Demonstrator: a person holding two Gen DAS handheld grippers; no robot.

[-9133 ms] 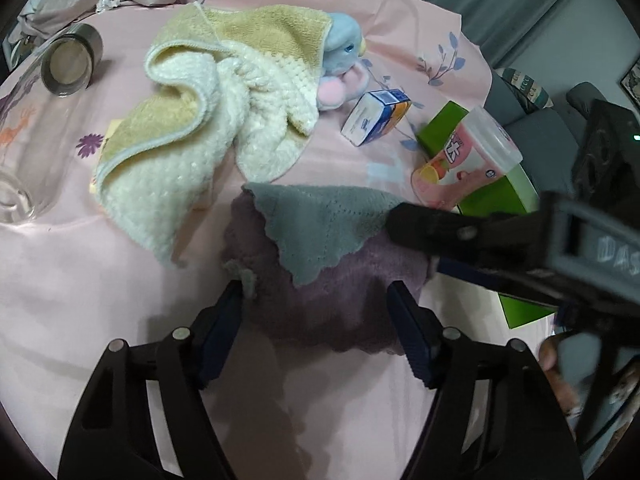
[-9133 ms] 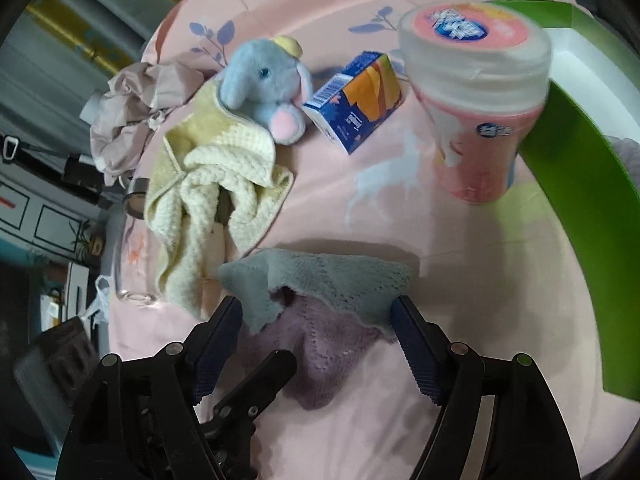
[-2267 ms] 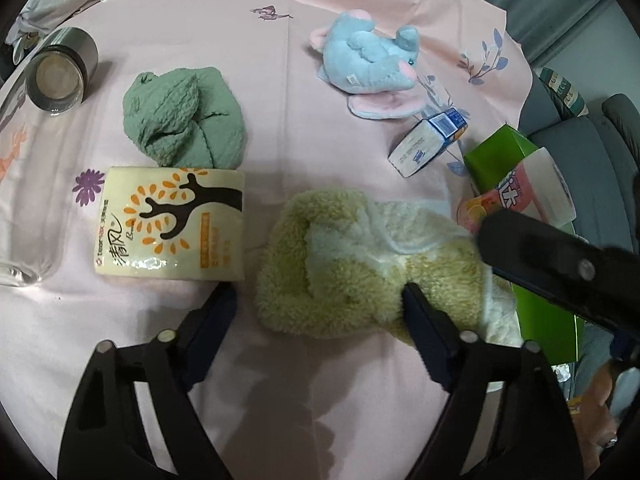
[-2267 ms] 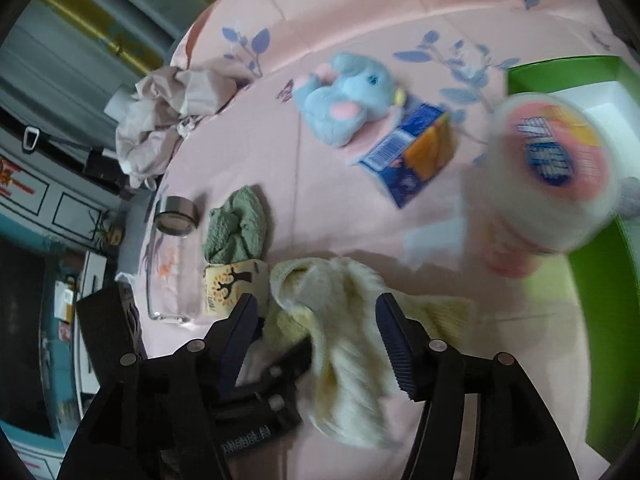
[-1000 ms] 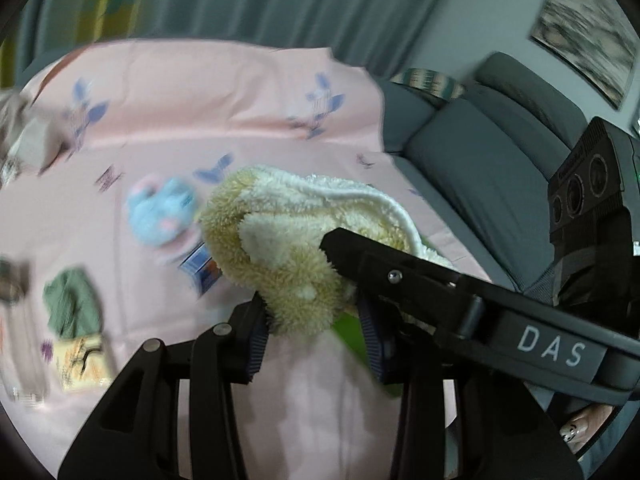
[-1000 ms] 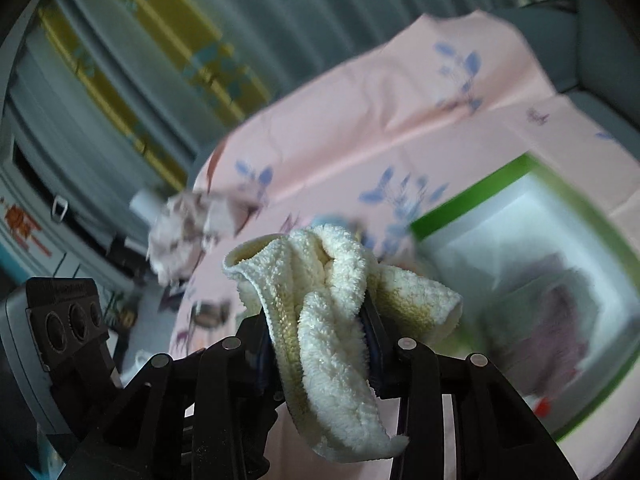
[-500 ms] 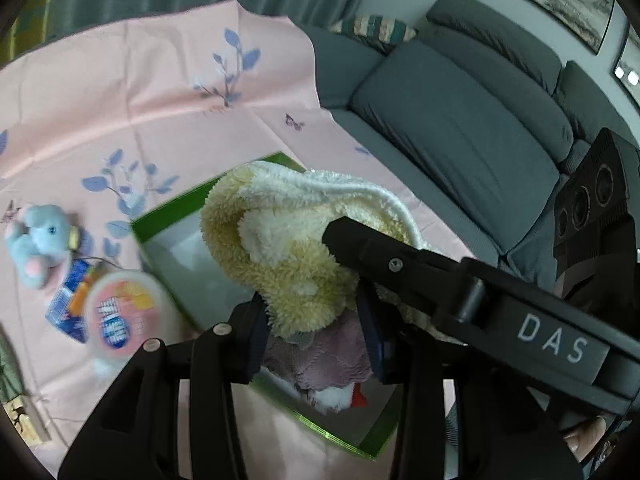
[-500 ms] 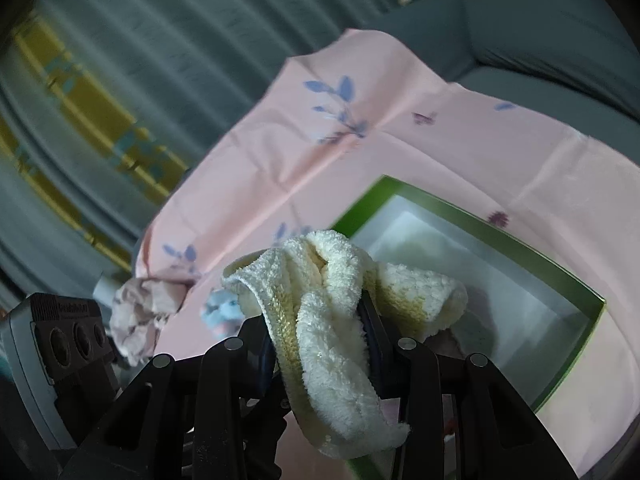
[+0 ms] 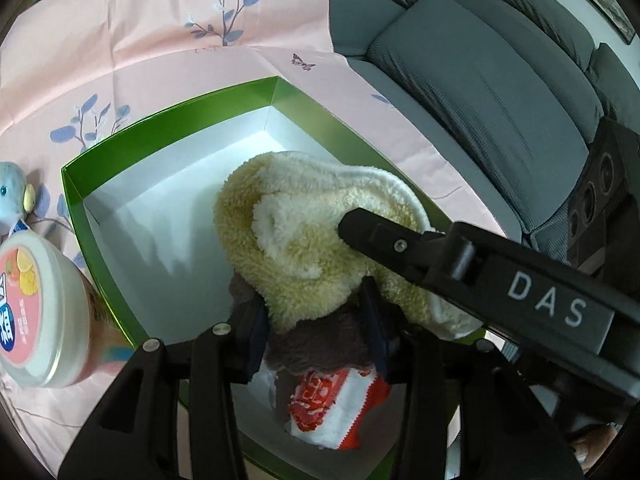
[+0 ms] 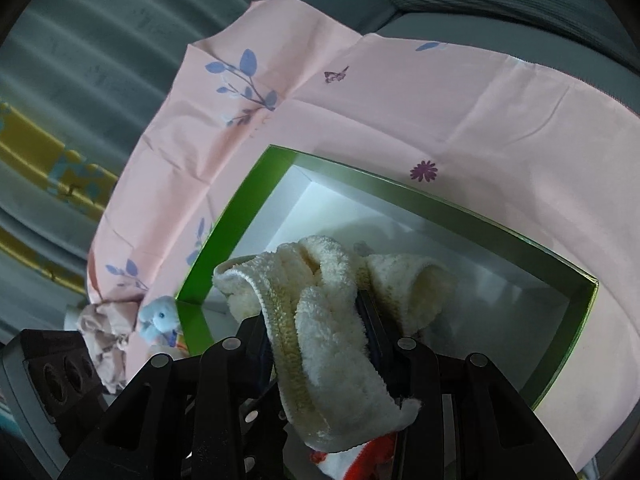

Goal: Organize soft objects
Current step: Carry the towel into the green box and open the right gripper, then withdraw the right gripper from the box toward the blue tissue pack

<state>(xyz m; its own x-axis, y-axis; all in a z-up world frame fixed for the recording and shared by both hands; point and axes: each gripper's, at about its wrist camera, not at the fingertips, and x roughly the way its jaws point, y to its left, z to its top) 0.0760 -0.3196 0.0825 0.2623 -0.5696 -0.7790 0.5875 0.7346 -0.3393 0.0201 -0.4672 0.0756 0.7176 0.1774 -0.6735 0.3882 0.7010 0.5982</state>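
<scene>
Having carried the fluffy cream-yellow towel (image 9: 304,236) from the table into the green-walled white box (image 9: 180,108), my right claw (image 10: 320,328) still pinches it while my left claw (image 9: 316,320) starts spreading around it, above the purple cloth (image 9: 320,344).

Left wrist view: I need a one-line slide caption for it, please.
Both grippers lower a fluffy yellow towel into the green box, the left gripper opening over a purple cloth.
</scene>
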